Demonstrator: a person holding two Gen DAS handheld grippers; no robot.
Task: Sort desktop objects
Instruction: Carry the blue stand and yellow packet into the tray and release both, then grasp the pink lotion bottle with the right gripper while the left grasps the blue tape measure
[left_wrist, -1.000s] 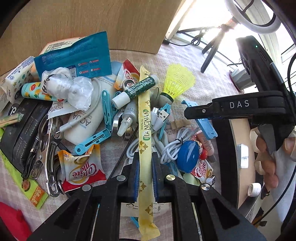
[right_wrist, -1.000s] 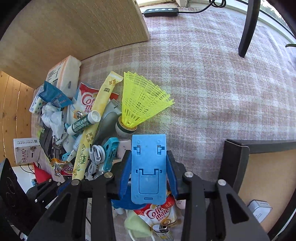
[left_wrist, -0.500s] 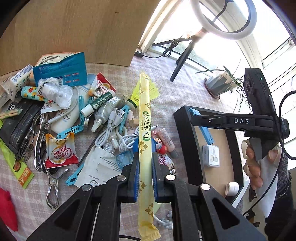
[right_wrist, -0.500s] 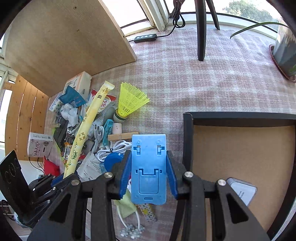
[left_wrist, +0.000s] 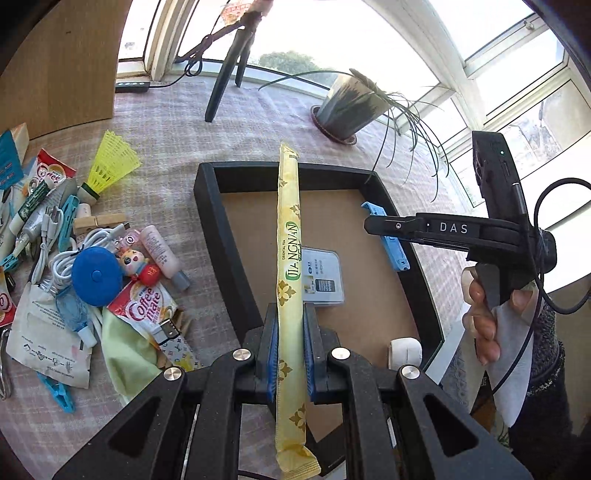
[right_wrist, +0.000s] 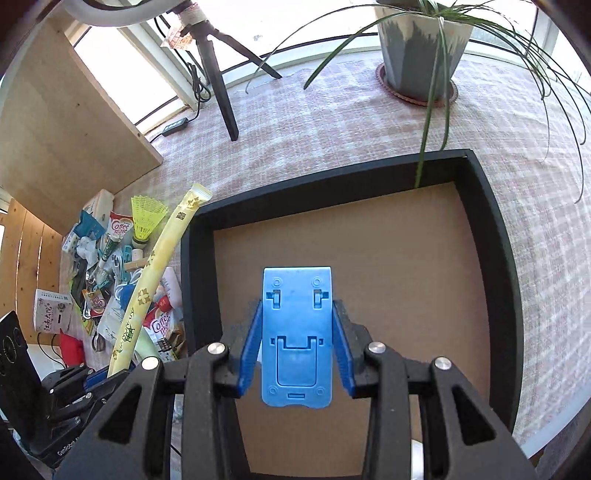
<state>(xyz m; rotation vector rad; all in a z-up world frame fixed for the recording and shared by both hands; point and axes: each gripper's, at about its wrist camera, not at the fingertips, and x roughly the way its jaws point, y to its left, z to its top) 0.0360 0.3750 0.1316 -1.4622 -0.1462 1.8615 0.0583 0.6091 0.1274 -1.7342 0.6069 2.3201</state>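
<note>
Over tray (right_wrist: 495, 229), both grippers (left_wrist: 290, 354) (right_wrist: 297, 345) angled downward, seemingly.

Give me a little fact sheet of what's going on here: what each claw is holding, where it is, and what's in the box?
left gripper: shut on long yellow tea stick sachet, over the tray's near side
right gripper: shut on flat blue plastic phone stand, over the tray floor
destination: black-rimmed tray with brown floor
already in tray: clear flat plastic case, small white object
unsorted pile: on checked tablecloth left of tray, includes yellow shuttlecock, round blue tape measure
</note>
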